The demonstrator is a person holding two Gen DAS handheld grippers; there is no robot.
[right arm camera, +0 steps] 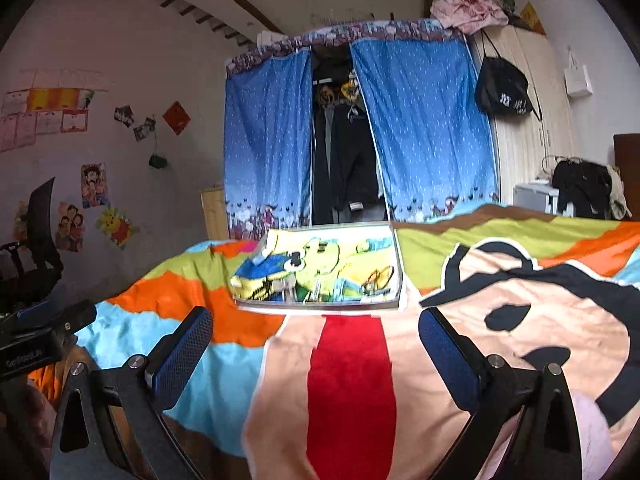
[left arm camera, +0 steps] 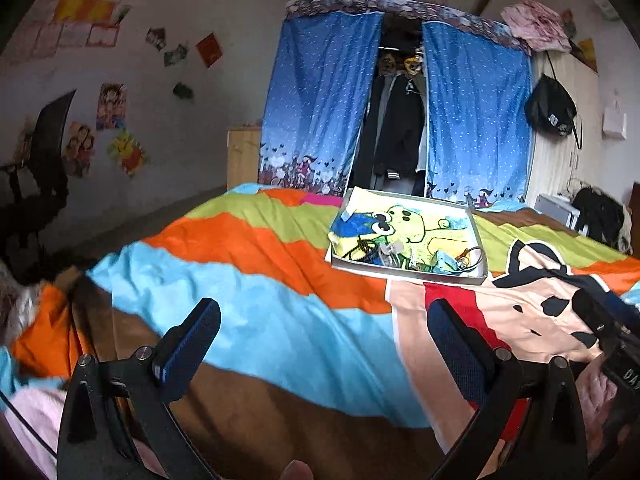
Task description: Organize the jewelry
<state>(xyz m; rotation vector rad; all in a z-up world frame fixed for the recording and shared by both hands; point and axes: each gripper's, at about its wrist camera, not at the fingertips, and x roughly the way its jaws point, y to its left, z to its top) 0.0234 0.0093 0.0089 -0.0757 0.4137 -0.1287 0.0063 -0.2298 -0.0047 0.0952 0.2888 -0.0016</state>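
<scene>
Left gripper (left arm camera: 324, 320) and right gripper (right arm camera: 316, 328) both stand wide open, holding nothing, above the bedspread (left arm camera: 256, 304) near its front edge. Bare bedspread lies between each gripper and the shallow tray (left arm camera: 408, 272), well apart ahead. Jewelry (left arm camera: 400, 258) lies tangled along the tray's near wall, toward the bed's far edge

Both wrist views low over bed (left arm camera: 256, 264), facing shared tray (left arm camera: 478, 276), wardrobe (left arm camera: 320, 100)
</scene>
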